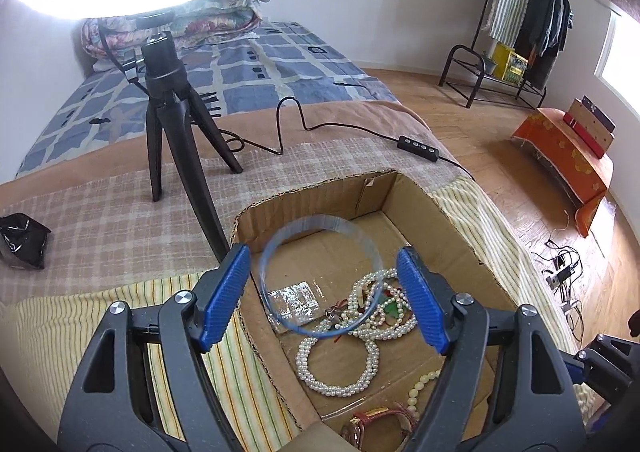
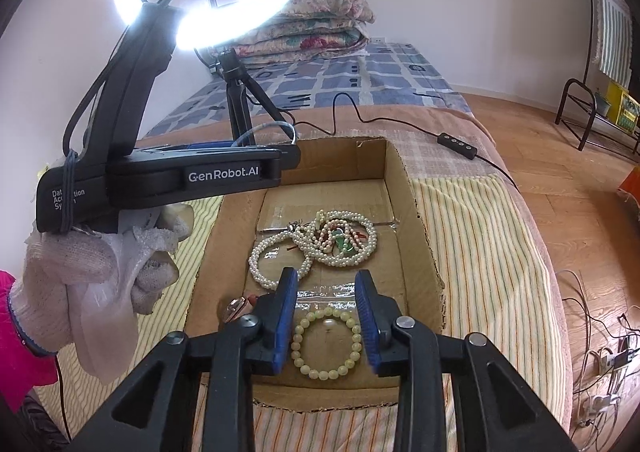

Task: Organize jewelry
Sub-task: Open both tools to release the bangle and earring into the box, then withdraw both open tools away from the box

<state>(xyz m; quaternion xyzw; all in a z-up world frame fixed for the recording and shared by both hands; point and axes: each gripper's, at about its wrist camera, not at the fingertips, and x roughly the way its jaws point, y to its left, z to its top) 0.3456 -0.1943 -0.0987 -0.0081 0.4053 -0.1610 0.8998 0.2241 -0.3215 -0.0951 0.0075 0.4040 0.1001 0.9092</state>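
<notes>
An open cardboard box sits on the striped cloth. My left gripper is open above its left part; a thin clear blue bangle hangs blurred between the fingers, touching neither pad that I can see. Under it lie a pearl bracelet and a tangle of pearl strands. My right gripper is open low over the box's near end, its fingers either side of a pale yellow bead bracelet. The left gripper shows in the right wrist view with the bangle.
A ring light on a black tripod stands behind the box, its cable and controller trailing right. A black bag lies at the left. A red watch lies in the box's near corner. The bed edge drops off to the right.
</notes>
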